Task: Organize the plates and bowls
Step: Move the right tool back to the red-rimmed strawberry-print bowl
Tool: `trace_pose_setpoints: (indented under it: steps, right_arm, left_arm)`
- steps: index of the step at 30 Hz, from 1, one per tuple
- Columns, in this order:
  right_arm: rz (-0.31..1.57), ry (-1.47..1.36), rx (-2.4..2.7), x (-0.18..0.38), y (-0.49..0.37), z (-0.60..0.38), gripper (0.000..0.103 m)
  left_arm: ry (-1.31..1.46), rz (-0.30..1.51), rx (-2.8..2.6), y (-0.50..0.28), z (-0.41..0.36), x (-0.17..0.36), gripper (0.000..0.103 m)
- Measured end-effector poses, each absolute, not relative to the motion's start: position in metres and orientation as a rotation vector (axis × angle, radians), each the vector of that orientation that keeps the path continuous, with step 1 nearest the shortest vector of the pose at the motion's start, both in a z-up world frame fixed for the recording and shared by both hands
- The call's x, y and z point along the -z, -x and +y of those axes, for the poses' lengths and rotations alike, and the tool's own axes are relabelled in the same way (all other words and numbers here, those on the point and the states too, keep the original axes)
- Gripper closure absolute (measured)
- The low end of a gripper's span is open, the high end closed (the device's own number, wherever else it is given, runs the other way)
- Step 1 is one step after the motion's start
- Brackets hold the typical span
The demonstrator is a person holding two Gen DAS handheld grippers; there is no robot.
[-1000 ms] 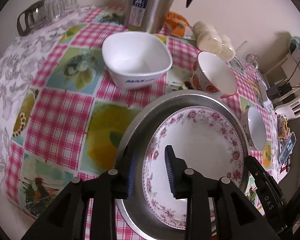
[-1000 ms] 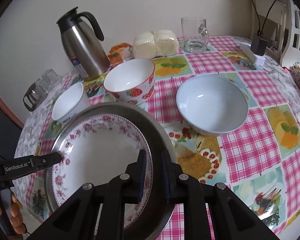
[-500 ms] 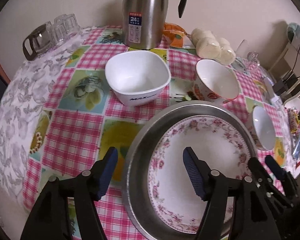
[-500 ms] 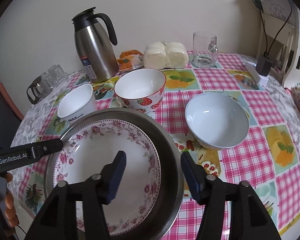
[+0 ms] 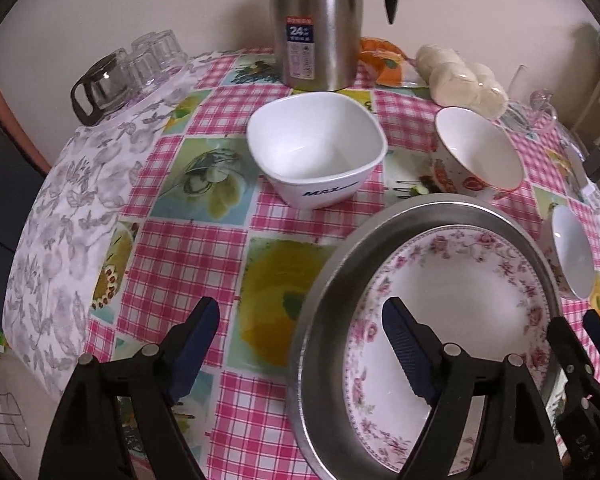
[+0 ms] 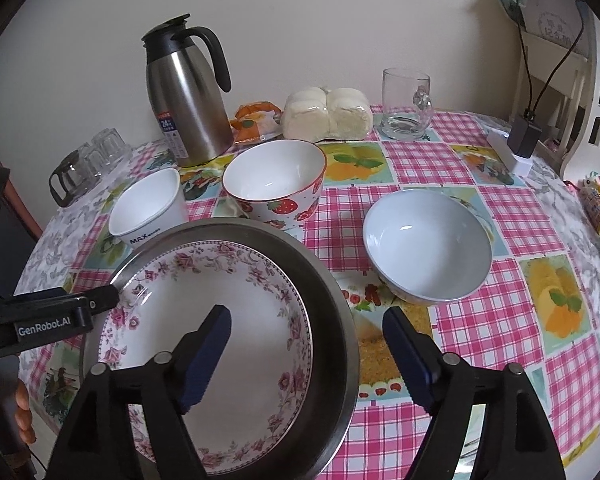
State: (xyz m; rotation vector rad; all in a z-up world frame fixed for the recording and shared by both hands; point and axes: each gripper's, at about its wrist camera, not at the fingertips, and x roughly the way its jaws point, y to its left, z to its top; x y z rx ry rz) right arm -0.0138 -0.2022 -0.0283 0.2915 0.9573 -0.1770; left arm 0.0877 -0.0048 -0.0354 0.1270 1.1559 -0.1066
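Observation:
A floral plate (image 5: pixel 452 280) (image 6: pixel 204 280) lies inside a round steel dish (image 5: pixel 324 280) (image 6: pixel 260 228) on the checked tablecloth. My left gripper (image 5: pixel 300 312) straddles the dish's left rim. Its jaws are opening and the pads stand clear of the metal. At the right rim my right gripper (image 6: pixel 306 316) is opening the same way, touching nothing. Behind the dish stand a white square bowl (image 5: pixel 316 148) (image 6: pixel 148 204) and a strawberry bowl (image 5: pixel 476 152) (image 6: pixel 276 172). A pale blue bowl (image 6: pixel 424 240) (image 5: pixel 572 256) sits to the right.
At the back of the table are a steel thermos jug (image 6: pixel 188 96), wrapped buns (image 6: pixel 326 114) and a glass mug (image 6: pixel 406 104). Upturned glasses and a glass pot (image 5: pixel 112 76) sit back left. A charger block (image 6: pixel 520 144) lies far right.
Both grippers were closed on the steel dish's rims and have opened wide, letting it go. The dish and plate rest where they were.

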Motion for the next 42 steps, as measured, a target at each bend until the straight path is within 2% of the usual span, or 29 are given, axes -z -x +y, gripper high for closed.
trace_pose_setpoints:
  steps: [3, 7, 9, 11, 19, 26, 42]
  right_arm:
    - [0.957, -0.297, 0.185, 0.029, 0.015, -0.205, 0.016]
    - [0.949, -0.300, 0.192, 0.028, 0.016, -0.209, 0.004]
    - [0.945, -0.294, 0.194, 0.027, 0.017, -0.211, 0.002]
    - [0.941, -0.284, 0.194, 0.026, 0.018, -0.212, 0.001]
    - [0.896, -0.262, 0.213, 0.017, 0.029, -0.226, 0.000]
    - [0.851, -0.386, 0.253, 0.018, 0.027, -0.251, 0.000]
    - [0.840, -0.436, 0.309, 0.015, 0.002, -0.267, 0.000]
  left_arm:
    - [-0.121, 1.162, 0.094, -0.089, -0.003, 0.037, 0.019]
    - [-0.122, 1.148, 0.080, -0.089, -0.004, 0.036, 0.018]
    - [-0.114, 1.141, 0.073, -0.089, -0.005, 0.035, 0.007]
    - [-0.098, 1.137, 0.073, -0.089, -0.006, 0.034, 0.006]
    - [-0.025, 1.125, 0.115, -0.089, -0.017, 0.025, 0.006]
    - [0.030, 1.079, 0.157, -0.096, -0.031, 0.011, 0.006]
    - [0.103, 1.017, 0.212, -0.131, -0.046, -0.006, 0.006]
